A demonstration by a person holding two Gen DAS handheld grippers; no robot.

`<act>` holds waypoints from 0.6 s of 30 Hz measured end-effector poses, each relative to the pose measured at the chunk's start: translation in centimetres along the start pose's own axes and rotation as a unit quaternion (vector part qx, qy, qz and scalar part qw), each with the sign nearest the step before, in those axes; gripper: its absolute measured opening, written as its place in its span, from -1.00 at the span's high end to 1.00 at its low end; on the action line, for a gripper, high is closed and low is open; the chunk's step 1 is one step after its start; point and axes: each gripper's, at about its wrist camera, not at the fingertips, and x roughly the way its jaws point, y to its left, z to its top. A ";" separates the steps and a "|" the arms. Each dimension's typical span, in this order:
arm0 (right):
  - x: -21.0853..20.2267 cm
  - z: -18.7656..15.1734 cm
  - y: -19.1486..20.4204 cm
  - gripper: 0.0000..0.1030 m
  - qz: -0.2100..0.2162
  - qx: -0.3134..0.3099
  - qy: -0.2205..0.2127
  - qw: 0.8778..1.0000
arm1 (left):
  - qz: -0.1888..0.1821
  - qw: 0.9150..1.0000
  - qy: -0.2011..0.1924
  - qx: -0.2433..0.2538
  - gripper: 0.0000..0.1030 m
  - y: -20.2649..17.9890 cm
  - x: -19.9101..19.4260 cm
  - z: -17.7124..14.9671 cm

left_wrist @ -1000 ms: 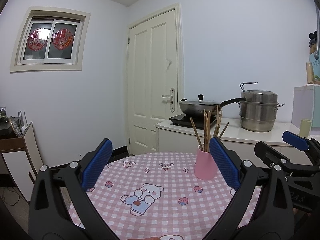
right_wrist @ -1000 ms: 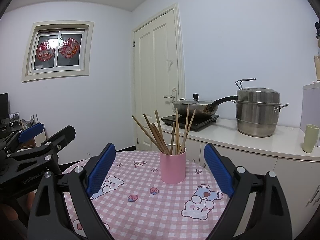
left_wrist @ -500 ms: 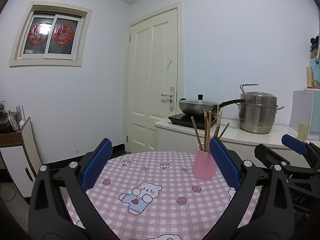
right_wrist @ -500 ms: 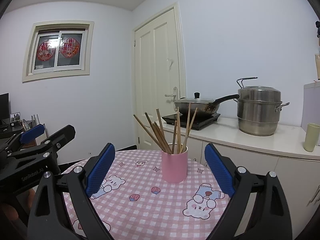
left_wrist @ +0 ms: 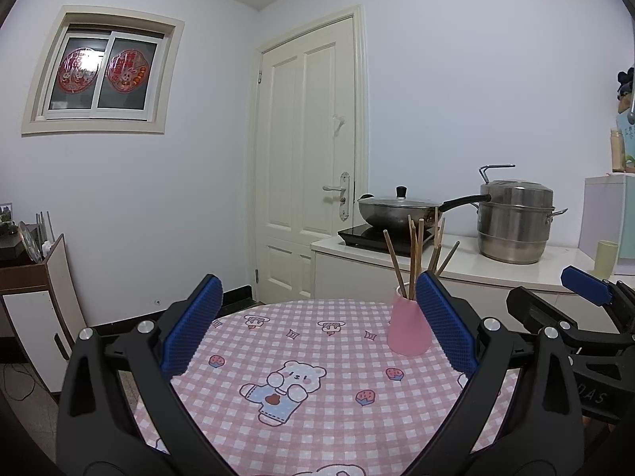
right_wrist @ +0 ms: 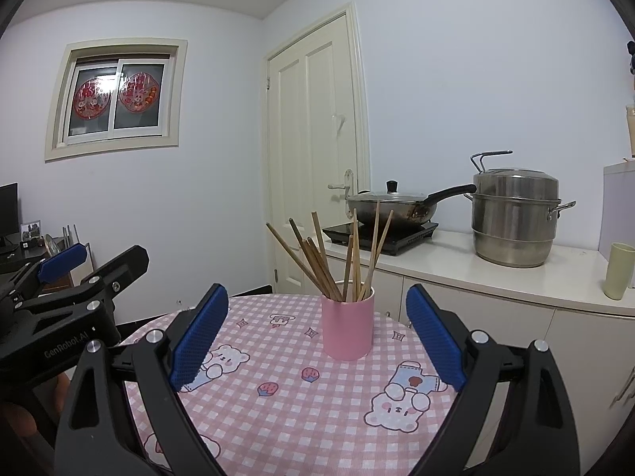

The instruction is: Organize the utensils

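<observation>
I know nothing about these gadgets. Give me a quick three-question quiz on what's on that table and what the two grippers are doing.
1. True or false: the chopsticks stand in the pink cup.
2. What is the right gripper holding?
A. a chopstick
B. nothing
C. the cup
3. Fill in: the pink cup stands on the checked ____.

Key
1. True; they lean at several angles.
2. B; its jaws are wide apart, like those of the left gripper.
3. Tablecloth.
</observation>
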 end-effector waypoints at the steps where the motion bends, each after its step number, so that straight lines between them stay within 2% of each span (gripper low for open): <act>1: 0.0 0.0 0.0 -0.70 0.000 0.000 0.000 1.000 | 0.001 1.000 0.000 0.000 -0.86 0.0 0.0 0.0; 18: 0.1 -0.3 0.0 -0.70 0.002 -0.001 0.007 1.000 | 0.004 1.000 0.003 0.003 -0.87 -0.1 0.3 -0.2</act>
